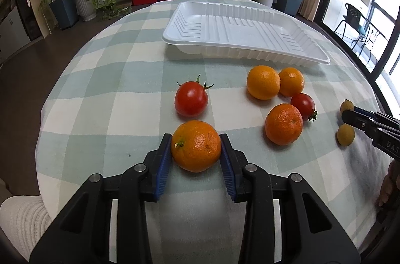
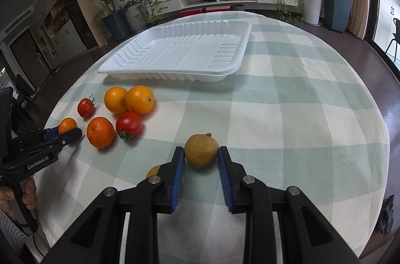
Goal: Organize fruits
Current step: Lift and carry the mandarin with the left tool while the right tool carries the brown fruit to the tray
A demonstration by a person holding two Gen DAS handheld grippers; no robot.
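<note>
White tray (image 1: 240,26): ribbed plastic, lying flat on the far part of the worktop (image 1: 105,89), nothing inside it; the landmark for every place below.
Worktop: round, under a pale green and white checked cloth.
Left hand-held gripper (image 1: 196,144): well short of the tray's near rim, toward the viewer; its blue pads (image 1: 163,164) press both sides of a mandarin, so it is closed around that fruit.
Held mandarin (image 1: 196,145): deep orange, green stem stub facing left, its underside on or just over the cloth; which, cannot be told.
Large tomato (image 1: 191,98): between the held mandarin and the tray's near rim, just beside the mandarin, green calyx turned toward the tray.
Two light oranges (image 1: 263,82): touching each other, the closest fruits to the tray's near rim, toward its right end.
Small tomato (image 1: 303,106): just nearer than the two oranges, against a darker mandarin.
Darker mandarin (image 1: 283,124): on the viewer's side of the small tomato, farther from the tray than the pair.
Right hand-held gripper (image 2: 201,151): well short of the tray's near right corner; its jaws stand at medium width on either side of a tan round fruit, and whether the pads touch it cannot be told.
Tan round fruit (image 2: 201,150): on the cloth between those pads, small stem nub on top.
Second tan fruit (image 1: 345,134): nearer the viewer than the first, partly hidden behind the right hand-held gripper's left finger in its own view.
</note>
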